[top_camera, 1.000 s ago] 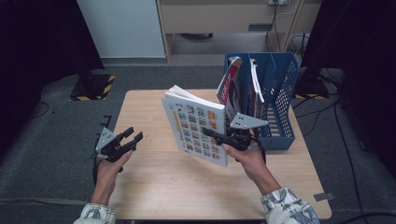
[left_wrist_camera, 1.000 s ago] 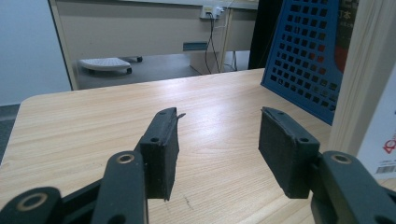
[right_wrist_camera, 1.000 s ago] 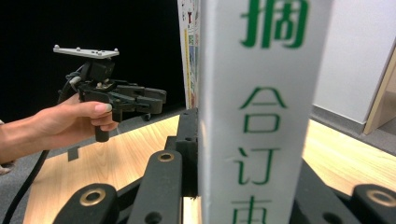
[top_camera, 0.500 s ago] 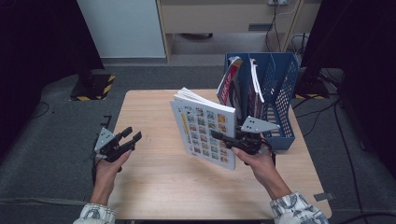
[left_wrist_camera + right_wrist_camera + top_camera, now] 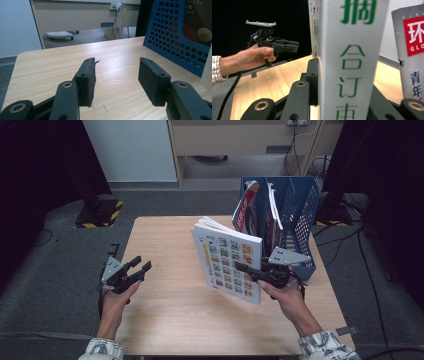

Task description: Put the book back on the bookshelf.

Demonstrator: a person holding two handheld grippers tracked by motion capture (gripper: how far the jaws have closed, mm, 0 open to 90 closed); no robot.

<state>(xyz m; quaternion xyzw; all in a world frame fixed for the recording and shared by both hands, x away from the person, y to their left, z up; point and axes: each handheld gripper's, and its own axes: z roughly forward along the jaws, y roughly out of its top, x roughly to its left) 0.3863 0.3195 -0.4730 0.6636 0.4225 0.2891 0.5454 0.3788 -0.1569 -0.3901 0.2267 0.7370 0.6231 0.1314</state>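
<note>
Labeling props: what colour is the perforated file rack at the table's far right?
Blue. The file rack shows best in the high view.

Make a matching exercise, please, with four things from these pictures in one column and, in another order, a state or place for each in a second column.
Things:
1. left gripper
2. right gripper
3. blue rack
4. book

States or places:
A. stands at the table's far right corner, with magazines inside
B. held upright above the table
C. open, with nothing between its jaws
D. shut on a spine with green characters

Pairs: 1-C, 2-D, 3-A, 4-B
</note>
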